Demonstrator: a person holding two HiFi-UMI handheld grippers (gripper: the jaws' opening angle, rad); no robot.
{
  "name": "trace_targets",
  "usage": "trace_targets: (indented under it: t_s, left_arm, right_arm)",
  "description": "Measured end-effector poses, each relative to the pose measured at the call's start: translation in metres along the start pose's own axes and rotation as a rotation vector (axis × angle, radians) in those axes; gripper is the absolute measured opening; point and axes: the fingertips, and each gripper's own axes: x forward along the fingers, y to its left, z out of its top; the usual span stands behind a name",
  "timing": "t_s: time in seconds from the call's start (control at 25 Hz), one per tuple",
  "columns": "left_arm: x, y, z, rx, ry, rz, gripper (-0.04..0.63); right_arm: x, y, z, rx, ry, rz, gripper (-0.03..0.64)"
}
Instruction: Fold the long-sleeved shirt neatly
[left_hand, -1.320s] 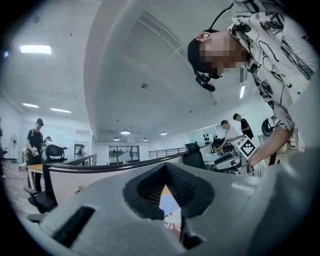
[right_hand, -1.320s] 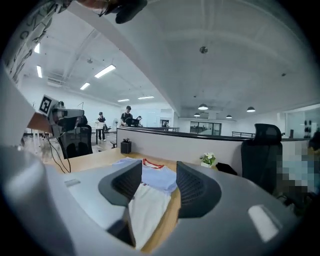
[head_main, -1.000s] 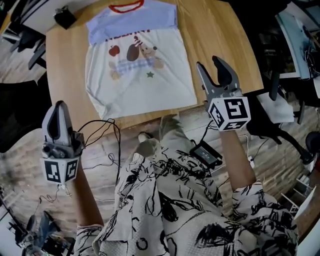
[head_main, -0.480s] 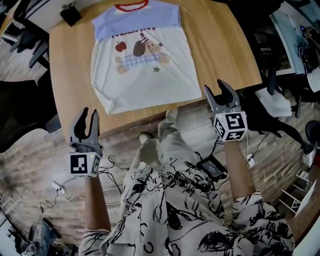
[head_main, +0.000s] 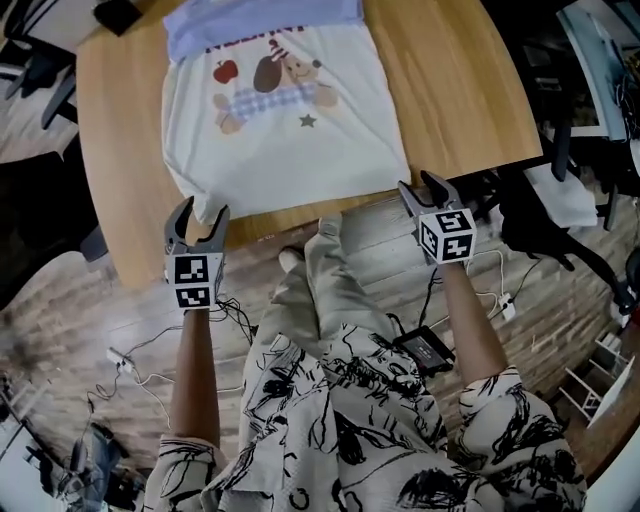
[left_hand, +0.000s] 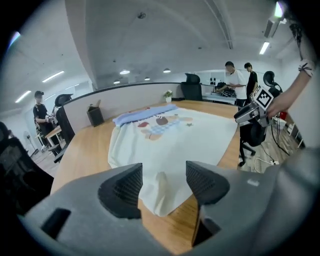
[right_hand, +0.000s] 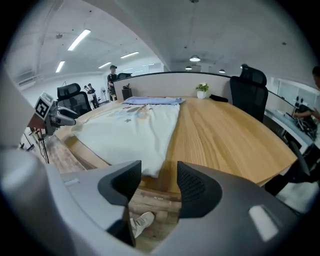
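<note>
1. Head view. The shirt (head_main: 285, 120) lies flat and print-up on the table (head_main: 455, 90), with its hem along the near edge and its collar toward the far edge. The left gripper (head_main: 200, 212) sits at the near-left end of the hem. The right gripper (head_main: 419, 189) sits at the near-right end, just off the table's near edge.
2. Left gripper view. The jaws have just been opening and now stand well apart. The left hem corner (left_hand: 160, 197) shows in the gap between them, but neither pad presses on it, so nothing is held.
3. Right gripper view. The jaws also stand apart and are empty. The right hem corner (right_hand: 150, 165) lies just ahead, nearer the left-hand jaw, and the table's near edge crosses the gap.
4. Procedure. We judge the step in hand to be taking both hem corners.
   - Centre the right gripper on its corner first.
   - Slide one pad under the cloth along the wood.
   - Take every layer.
   - Close both grippers at equal depth, so that the hem can lift level without skewing.
</note>
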Motion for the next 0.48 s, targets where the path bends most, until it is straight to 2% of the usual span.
trace_targets:
  t_s: [0.16,0.24,0.28,0.32,0.48]
  left_arm:
    - [0.018,0.0,-0.012,0.004,0.074,0.006,0.249]
    - [0.02,0.007,-0.021,-0.004,0.125,0.035,0.225]
    - [0.017,0.013,-0.025,-0.012,0.139,0.061,0.156]
    - [0.012,0.019,-0.026,-0.03,0.136,0.086,0.02]
    - [-0.011,0.035,-0.031,-0.16,0.066,0.146,0.023]
  right_arm:
    - [0.01,-0.001,-0.004,0.054,-0.005,-0.01,0.236]
    - [0.009,-0.002,-0.003,0.064,-0.015,-0.027,0.229]
    - [0.007,-0.001,-0.003,0.066,-0.02,-0.038,0.23]
    - [0.005,0.0,-0.003,0.067,-0.026,-0.047,0.23]
    - [-0.002,0.001,-0.006,0.074,-0.042,-0.051,0.227]
